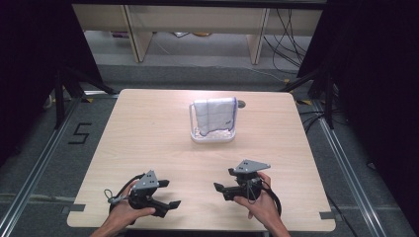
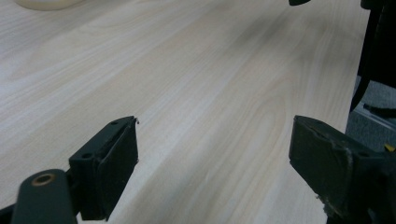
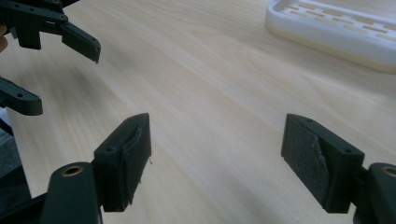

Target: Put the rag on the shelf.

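A white slotted tray stands at the table's far middle, and a white cloth hangs over the rail above it. My left gripper rests near the front edge at the left, held by a hand, open and pointing right. My right gripper sits at the front right, open and pointing left. In the left gripper view the jaws stand wide over bare wood around the left gripper. The right gripper is likewise open over bare wood, with the tray ahead at right and the left gripper at upper left.
The light wooden table has bare wood between the grippers and the tray. A small dark round fitting sits behind the tray. Black stands and cables flank the table on the floor.
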Action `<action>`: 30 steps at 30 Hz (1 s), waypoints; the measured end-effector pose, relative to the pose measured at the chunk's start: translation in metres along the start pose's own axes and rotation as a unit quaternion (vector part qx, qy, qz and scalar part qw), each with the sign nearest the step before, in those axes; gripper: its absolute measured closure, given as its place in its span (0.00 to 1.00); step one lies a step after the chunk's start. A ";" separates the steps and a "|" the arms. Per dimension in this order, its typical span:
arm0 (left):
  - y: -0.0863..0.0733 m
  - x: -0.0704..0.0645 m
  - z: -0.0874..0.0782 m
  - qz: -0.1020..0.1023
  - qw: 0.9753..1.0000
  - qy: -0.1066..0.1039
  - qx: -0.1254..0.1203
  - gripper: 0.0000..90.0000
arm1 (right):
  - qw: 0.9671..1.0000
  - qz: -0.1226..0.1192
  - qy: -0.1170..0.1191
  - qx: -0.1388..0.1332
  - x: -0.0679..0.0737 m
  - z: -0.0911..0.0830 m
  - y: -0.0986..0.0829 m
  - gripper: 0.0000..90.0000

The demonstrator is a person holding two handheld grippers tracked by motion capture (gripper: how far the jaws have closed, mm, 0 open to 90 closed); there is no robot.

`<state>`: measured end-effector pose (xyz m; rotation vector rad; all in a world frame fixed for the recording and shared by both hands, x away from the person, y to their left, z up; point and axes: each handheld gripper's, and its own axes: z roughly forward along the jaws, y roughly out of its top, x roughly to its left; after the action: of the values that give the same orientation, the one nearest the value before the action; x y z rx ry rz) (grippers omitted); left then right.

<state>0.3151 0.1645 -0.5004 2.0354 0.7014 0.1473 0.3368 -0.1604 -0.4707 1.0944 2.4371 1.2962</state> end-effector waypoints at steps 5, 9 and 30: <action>-0.003 -0.007 -0.006 0.018 1.000 0.003 0.002 0.17 | 1.000 -0.013 -0.004 0.002 0.004 0.000 -0.013 0.22; -0.008 -0.011 -0.008 0.026 1.000 0.000 0.008 0.17 | 1.000 -0.010 -0.009 0.011 0.008 -0.001 -0.024 0.21; -0.014 -0.006 -0.005 0.021 0.999 0.015 0.031 0.17 | 0.999 -0.019 -0.026 0.023 0.013 0.000 -0.035 0.22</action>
<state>0.3025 0.1712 -0.5084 2.1116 0.6891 0.1830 0.3093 -0.1634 -0.4955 1.0732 2.4494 1.1910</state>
